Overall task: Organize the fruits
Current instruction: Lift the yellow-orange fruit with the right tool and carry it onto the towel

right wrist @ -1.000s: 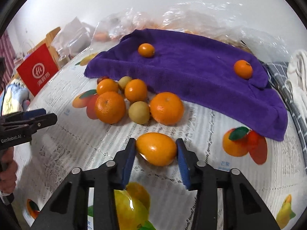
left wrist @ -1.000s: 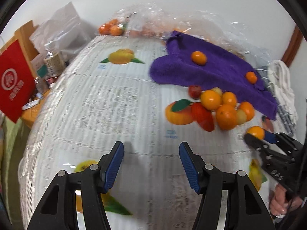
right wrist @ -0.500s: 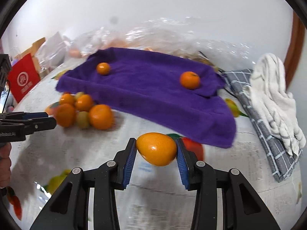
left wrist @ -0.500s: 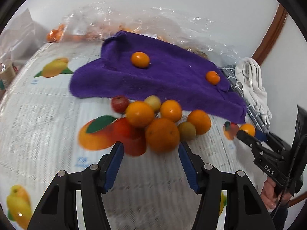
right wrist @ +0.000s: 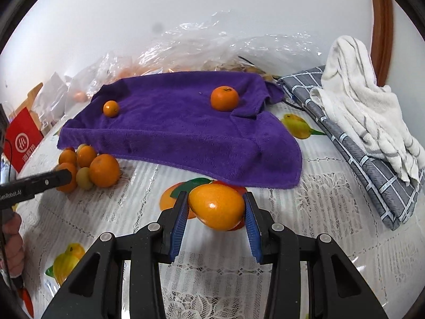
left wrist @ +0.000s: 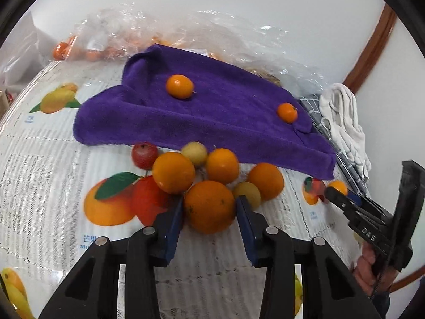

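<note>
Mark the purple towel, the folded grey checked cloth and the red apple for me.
purple towel (right wrist: 172, 130): right wrist view, middle of its top.
grey checked cloth (right wrist: 372, 170): right wrist view, bare folded edge.
red apple (left wrist: 144, 155): left wrist view, its front.

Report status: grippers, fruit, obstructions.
Left gripper jaws closing around big orange. Right gripper holds yellow-orange fruit. Pile fruit crowds left jaws.
</note>
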A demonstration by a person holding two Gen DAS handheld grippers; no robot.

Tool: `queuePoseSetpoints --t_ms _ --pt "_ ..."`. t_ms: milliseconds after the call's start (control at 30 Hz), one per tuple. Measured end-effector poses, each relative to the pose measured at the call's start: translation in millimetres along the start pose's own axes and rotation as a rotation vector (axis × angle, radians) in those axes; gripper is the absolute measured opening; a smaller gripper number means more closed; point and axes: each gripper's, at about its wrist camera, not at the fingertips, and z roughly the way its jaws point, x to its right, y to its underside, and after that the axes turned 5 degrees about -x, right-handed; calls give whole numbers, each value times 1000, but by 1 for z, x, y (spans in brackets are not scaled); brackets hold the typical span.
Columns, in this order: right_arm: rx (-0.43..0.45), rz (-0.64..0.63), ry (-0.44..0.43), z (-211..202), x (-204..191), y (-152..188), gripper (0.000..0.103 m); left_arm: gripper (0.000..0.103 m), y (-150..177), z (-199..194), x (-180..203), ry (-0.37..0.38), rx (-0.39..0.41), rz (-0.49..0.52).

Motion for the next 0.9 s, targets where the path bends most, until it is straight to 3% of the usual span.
queuePoseSetpoints --t_ms 167,433,667,900 --pt "0 13 -16 1 2 1 41 38 1 -8 4 -54 36 32" --pt "-20 26 -13 6 3 1 41 38 1 -5 -16 15 -14 -83" --pt "-26 -1 -10 8 1 1 41 39 3 -5 -19 22 -1 -99" --pt "-26 -13 -12 8 0 1 41 38 7 -3 -1 -36 22 -24"
